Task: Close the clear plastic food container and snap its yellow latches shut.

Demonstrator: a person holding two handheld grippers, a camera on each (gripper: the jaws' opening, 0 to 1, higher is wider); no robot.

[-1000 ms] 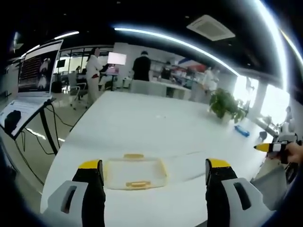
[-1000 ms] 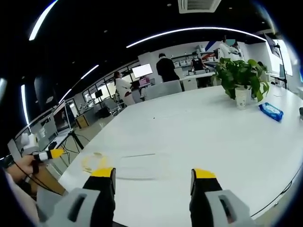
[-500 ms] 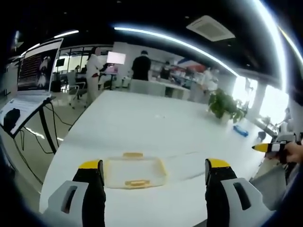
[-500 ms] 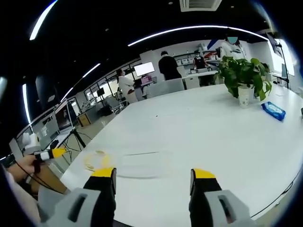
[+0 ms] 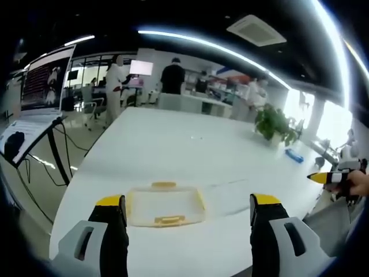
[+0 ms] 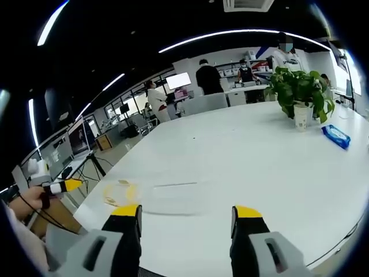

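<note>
A clear container [image 5: 164, 206] with yellow latches [image 5: 164, 185] sat on a white table [image 5: 173, 150] between the left gripper's [image 5: 187, 210] black, yellow-tipped jaws. Beyond, a green plant [image 6: 298, 92] and blue packet [image 6: 336, 136].

The left gripper [image 5: 188, 210] hovers with jaws spread wide over the white table [image 5: 173, 150]; the clear container [image 5: 165, 206] with yellow latches [image 5: 169, 219] lies just beyond them, untouched.

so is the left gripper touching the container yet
Apart. In the left gripper view the open left gripper hangs short of the container, with bare table visible around it.
</note>
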